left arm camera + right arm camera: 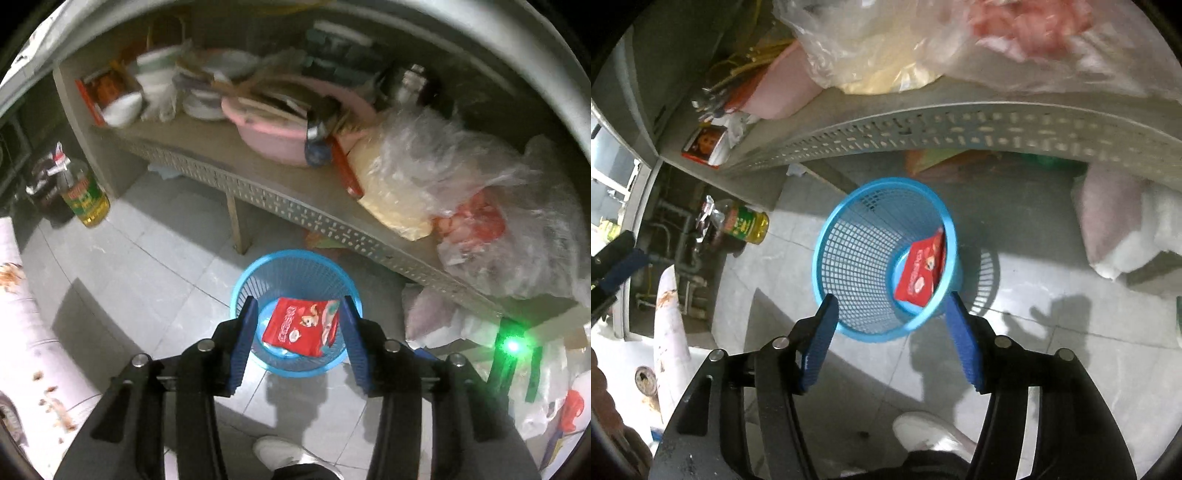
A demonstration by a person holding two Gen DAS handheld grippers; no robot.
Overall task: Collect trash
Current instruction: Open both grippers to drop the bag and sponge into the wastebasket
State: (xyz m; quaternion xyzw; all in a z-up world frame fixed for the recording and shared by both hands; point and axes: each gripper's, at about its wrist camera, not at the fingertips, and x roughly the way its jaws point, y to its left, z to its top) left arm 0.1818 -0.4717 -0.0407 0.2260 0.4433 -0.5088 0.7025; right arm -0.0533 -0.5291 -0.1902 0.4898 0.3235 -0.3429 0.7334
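From the left wrist view, the left gripper (299,314) hangs above the blue mesh basket (243,284) on the tiled floor (147,236), its blue pads parted with nothing between them; the red snack wrapper (301,326) lies inside the basket near the bottom, so the drop looks done and this step reads as a release over the bin. The low shelf (258,184) behind carries a pink basin (273,144) full of utensils and clear plastic bags (461,177) with something yellow and red inside. An oil bottle (86,195) stands on the floor to the left. From the right wrist view, the right gripper (890,314) also stands over the basket (849,251), jaws apart and empty, and the wrapper (921,273) leans against the basket's inner wall. A white shoe (931,432) shows below. The next move probably calls for lifting both grippers clear and looking for more litter; scraps on the white surface (29,332) at the left look like candidates.
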